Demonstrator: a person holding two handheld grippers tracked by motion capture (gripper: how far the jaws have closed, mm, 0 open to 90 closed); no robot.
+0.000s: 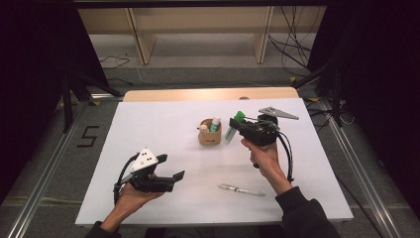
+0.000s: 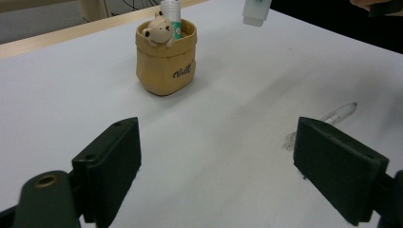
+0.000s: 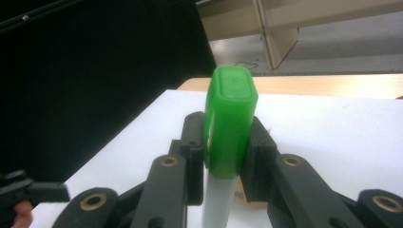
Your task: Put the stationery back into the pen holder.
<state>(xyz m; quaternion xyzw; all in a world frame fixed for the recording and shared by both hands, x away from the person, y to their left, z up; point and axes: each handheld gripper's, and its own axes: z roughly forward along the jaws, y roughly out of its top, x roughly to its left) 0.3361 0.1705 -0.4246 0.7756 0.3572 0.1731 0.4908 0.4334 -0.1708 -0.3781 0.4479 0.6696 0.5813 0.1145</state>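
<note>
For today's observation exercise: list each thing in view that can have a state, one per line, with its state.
Left gripper: open, nothing between the jaws.
Right gripper: shut on the green-capped tube.
Green-capped tube: capped, lifted beside the pot.
Bear pot: upright, a stick inside.
Pen: lying flat on the table.

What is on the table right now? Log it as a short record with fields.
surface: white table top
holder: tan pouch-shaped cup with a bear figure on its rim and a green-labelled tube standing inside
loose item: clear pen lying flat near the front edge
right gripper: shut on a green-capped white tube, held beside the cup
left gripper: open, nothing between the jaws, facing the cup
</note>
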